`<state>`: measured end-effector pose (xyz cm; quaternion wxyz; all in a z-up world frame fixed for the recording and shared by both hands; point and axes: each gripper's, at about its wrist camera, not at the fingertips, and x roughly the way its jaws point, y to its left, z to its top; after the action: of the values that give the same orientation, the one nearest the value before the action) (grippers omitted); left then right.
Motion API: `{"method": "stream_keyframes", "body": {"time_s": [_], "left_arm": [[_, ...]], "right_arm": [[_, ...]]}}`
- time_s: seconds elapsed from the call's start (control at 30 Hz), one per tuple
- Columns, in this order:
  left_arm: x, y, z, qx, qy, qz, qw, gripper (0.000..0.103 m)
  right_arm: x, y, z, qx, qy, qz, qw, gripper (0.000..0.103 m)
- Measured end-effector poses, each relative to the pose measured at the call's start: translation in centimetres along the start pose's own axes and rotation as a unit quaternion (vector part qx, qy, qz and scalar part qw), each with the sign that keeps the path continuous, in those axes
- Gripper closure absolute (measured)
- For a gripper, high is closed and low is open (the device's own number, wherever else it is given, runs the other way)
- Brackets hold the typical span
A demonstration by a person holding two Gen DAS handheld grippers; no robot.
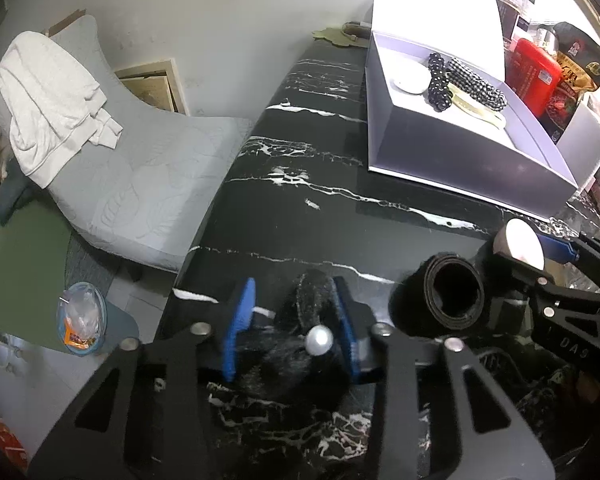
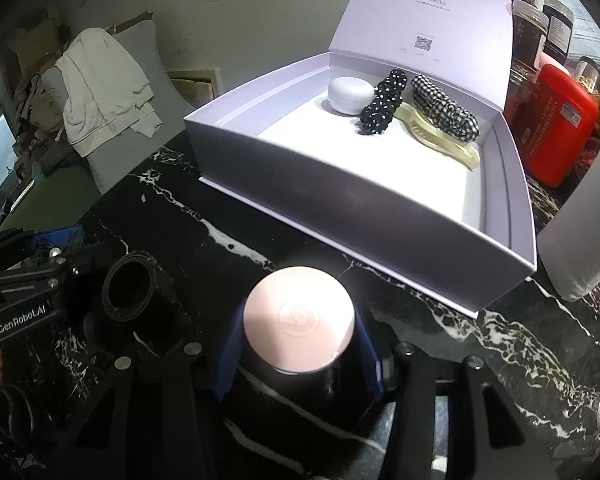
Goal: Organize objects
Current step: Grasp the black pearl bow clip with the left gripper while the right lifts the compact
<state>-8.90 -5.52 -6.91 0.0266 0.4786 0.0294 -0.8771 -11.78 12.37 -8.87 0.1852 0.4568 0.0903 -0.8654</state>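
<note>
An open white box [image 2: 340, 204] stands on the black marble counter [image 1: 300, 184]; it also shows in the left wrist view [image 1: 460, 160]. Inside lie a white round case [image 2: 350, 96], a polka-dot scrunchie [image 2: 382, 104], a checked scrunchie [image 2: 444, 108] and a cream hair claw [image 2: 440, 136]. My left gripper [image 1: 294, 328] is closed around a black furry hair tie with a pearl [image 1: 318, 340] on the counter. My right gripper [image 2: 300, 340] is shut on a pink-lidded black jar [image 2: 300, 316], seen from the left wrist too [image 1: 520, 246]. A black rolled band [image 1: 454, 292] lies between the grippers.
A red canister [image 2: 552, 120], jars [image 2: 528, 28] and snack bags [image 1: 580, 60] crowd the right behind the box. A white object [image 2: 580, 240] stands at the far right. A grey chair with a white garment [image 1: 52, 100] is left of the counter edge.
</note>
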Motion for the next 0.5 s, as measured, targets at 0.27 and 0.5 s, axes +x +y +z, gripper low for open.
{"method": "stream_keyframes", "body": {"time_s": [0.27,0.5], "left_arm": [[-0.9,0.0,-1.1,-0.003,0.007,-0.023,0.9997,0.075],[-2.0,-0.5,-2.0,0.001,0.003,-0.037,0.9993,0.085]], "right_arm": [[-1.0,0.6,-1.0,-0.004,0.002,0.007,1.000,0.051],[-2.4,0.7,-2.1,-0.004,-0.004,0.005,1.000,0.051]]}}
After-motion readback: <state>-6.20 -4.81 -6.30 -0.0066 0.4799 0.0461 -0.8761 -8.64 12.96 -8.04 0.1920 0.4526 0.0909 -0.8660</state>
